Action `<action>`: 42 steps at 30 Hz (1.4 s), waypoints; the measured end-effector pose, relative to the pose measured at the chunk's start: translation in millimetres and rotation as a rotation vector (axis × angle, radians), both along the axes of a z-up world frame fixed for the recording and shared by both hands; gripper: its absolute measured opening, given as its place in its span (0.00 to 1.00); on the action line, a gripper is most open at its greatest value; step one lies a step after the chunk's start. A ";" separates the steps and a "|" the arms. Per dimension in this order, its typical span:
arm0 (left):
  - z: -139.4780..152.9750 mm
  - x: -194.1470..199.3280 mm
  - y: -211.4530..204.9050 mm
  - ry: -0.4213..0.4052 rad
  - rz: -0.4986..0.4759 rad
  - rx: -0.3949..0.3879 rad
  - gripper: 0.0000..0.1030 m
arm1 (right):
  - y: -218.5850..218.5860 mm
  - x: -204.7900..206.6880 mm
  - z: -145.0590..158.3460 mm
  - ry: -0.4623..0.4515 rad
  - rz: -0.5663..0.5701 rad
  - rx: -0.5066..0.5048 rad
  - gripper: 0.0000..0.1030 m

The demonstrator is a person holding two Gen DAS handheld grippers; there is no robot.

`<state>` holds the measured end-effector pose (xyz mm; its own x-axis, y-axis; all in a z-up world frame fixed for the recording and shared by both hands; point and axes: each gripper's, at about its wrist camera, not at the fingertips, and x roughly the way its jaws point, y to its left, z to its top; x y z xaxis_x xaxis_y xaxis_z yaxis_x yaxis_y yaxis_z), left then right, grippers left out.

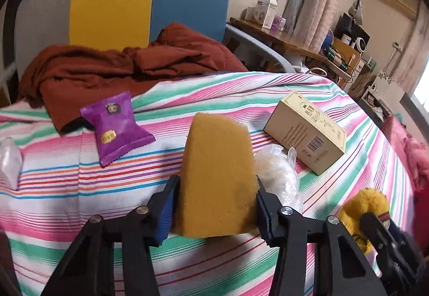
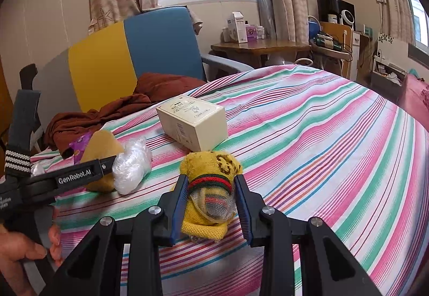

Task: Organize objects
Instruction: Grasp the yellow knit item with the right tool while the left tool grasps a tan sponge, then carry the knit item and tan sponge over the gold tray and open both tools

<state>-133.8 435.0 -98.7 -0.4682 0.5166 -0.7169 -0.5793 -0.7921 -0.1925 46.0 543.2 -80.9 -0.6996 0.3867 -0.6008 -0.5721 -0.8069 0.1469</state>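
Gripping a yellow sponge (image 1: pixel 217 178), the left gripper (image 1: pixel 217 202) has its jaws pressed against the sponge's two sides, which bulge slightly around the blue pads; the sponge stands upright above the striped sheet (image 1: pixel 80 175). No earlier view is at hand, so only the hold itself can be told. The right gripper (image 2: pixel 210 205) has its jaws clamped on a yellow knitted sock (image 2: pixel 211 188) with a red and green band (part of it sits in clear wrap), low over the same sheet. A hand (image 2: pixel 24 250) shows at the lower left of the right wrist view, holding the left tool.

Just behind the sponge lies a crumpled clear plastic bag (image 1: pixel 278 175), resting on the sheet. Left of it, a little farther off, a purple snack packet (image 1: pixel 115 127) lies flat. To the right and farther back stands a cream cardboard box (image 1: pixel 305 132) with a barcode on its near side.

Beyond these, a rumpled brown cloth (image 1: pixel 128 65) spills over the far edge of the bed. Behind it rises a chair back (image 1: pixel 150 1) in yellow and blue panels. Farthest off, a wooden bench (image 2: pixel 262 47) under the window carries small cartons.
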 end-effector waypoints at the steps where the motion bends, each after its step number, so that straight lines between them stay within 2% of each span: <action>1: 0.0 1.6 -1.3 0.008 0.008 -0.006 0.50 | -0.3 0.5 0.1 0.001 0.000 0.002 0.33; 12: 3.6 20.5 -45.4 0.044 0.132 0.006 0.49 | -15.1 5.2 8.4 0.020 0.014 0.077 0.33; 29: 25.3 87.4 -63.1 0.249 0.031 -0.015 0.49 | -48.6 30.7 10.2 0.026 0.039 0.083 0.33; 34: 28.4 98.2 -76.3 0.263 0.039 -0.003 0.49 | -54.6 40.0 10.6 0.021 0.032 0.057 0.33; 42: 29.8 117.0 -100.2 0.260 0.042 0.018 0.49 | -63.2 61.0 5.2 0.030 0.005 -0.059 0.33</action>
<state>-16.8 334.8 -68.9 -0.6569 0.5043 -0.5605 -0.5779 -0.8142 -0.0554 107.1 480.0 -75.8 -0.7195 0.3477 -0.6011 -0.5629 -0.7989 0.2117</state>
